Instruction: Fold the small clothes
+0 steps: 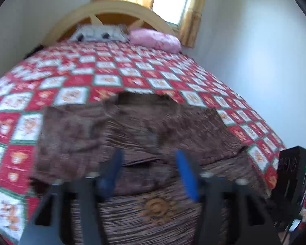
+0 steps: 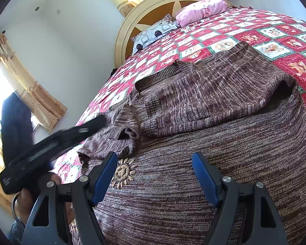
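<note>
A brown knitted sweater (image 1: 173, 126) (image 2: 224, 106) lies spread on the bed's red checked quilt (image 1: 104, 69) (image 2: 244, 34). It bears a tan sun emblem (image 1: 156, 206) (image 2: 123, 172). One sleeve (image 2: 116, 134) lies bunched at its left edge, and another part is folded across the top. My left gripper (image 1: 149, 155) stands open just above the sweater's middle, with nothing between its blue pads. My right gripper (image 2: 154, 156) is open too, low over the sweater beside the emblem. The left wrist view is blurred.
A patterned grey pillow (image 2: 153, 34) and a pink pillow (image 2: 202, 10) lie by the round wooden headboard (image 2: 153, 10). A white wall runs along the bed's right side (image 1: 265, 61). In the right wrist view, the left tool's black housing (image 2: 51, 143) and a hand (image 2: 26, 200) show.
</note>
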A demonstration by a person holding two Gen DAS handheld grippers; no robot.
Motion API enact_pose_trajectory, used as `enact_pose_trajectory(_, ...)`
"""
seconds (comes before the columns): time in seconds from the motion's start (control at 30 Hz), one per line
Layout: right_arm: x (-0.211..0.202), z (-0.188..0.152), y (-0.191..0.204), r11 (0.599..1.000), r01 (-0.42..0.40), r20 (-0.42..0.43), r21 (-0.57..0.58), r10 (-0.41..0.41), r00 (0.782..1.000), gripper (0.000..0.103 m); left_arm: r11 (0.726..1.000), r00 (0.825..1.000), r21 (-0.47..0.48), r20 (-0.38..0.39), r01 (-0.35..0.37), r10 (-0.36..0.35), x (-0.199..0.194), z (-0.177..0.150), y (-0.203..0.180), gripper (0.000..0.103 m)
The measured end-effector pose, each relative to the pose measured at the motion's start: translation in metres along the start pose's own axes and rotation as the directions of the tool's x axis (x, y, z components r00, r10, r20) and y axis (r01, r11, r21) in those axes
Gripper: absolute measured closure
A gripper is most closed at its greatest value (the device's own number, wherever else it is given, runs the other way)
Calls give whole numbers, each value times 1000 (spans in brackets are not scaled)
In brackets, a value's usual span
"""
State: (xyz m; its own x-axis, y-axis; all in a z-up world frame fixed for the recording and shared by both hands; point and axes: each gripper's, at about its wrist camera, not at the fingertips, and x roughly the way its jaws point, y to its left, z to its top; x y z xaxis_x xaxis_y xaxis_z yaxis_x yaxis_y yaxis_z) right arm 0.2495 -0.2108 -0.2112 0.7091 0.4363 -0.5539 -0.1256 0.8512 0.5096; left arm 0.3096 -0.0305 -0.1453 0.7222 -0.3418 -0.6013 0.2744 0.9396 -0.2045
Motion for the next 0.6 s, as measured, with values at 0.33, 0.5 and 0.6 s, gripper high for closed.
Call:
enact_pose_trajectory(0.33,-3,0,5,999,22,14,-26,-22,1000,27,872,861,5,-156,-490,484,2,-38,99,14)
enact_pose_trajectory(0.5,-2,6,44,975,117,-8,-189,-121,993,27,893,881,-79,-221,-443,418,14,-42,120,3)
enact_pose_trajectory(0.6,15,19,79,941,134,-43,-312,-155,987,27,892,890,-141,-232,-431,393,12,-46,129,0)
